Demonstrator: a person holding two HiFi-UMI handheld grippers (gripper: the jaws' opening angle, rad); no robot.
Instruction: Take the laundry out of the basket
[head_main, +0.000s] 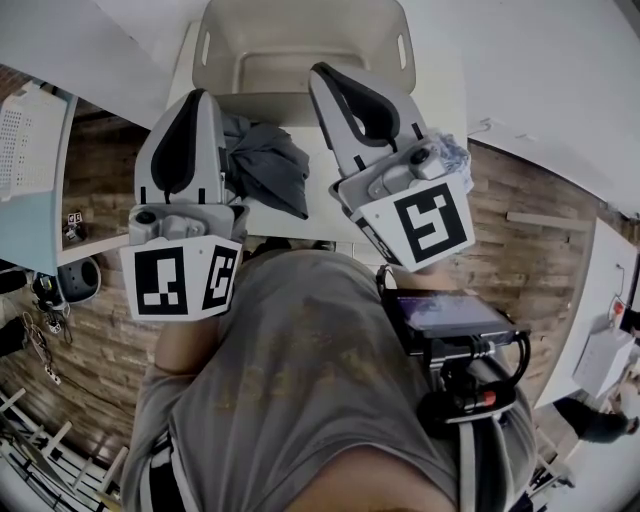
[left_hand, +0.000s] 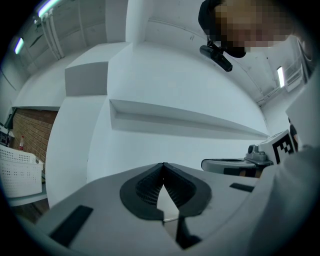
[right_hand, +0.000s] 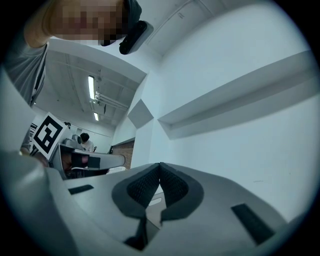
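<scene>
Both grippers are held raised in front of the person's chest, above the near edge of the desk (head_main: 318, 200), with the jaws pointing up and away from the body.

The left gripper (head_main: 195, 100) sits over the near left part of the desk. In its own view its claw (left_hand: 163, 165) is pressed together, tip to tip, with nothing between the pads.

The right gripper (head_main: 322, 72) is tilted slightly leftward, with its tip over the basket's near rim. Its claw (right_hand: 160, 165) is likewise closed and empty.

The basket (head_main: 300, 60) stands at the far edge of the desk, and the part of its inside that shows is bare.

The laundry (head_main: 268, 165), a dark grey crumpled garment, lies on the desk just in front of the basket's near wall, between the two grippers and touching the left one's side as seen from the head view.

A pale bundle of cloth (head_main: 452, 150) shows by the desk's right edge, partly behind the right gripper.

Open desk surface remains between the garment and the right gripper. Brick-pattern floor shows past both side edges.
</scene>
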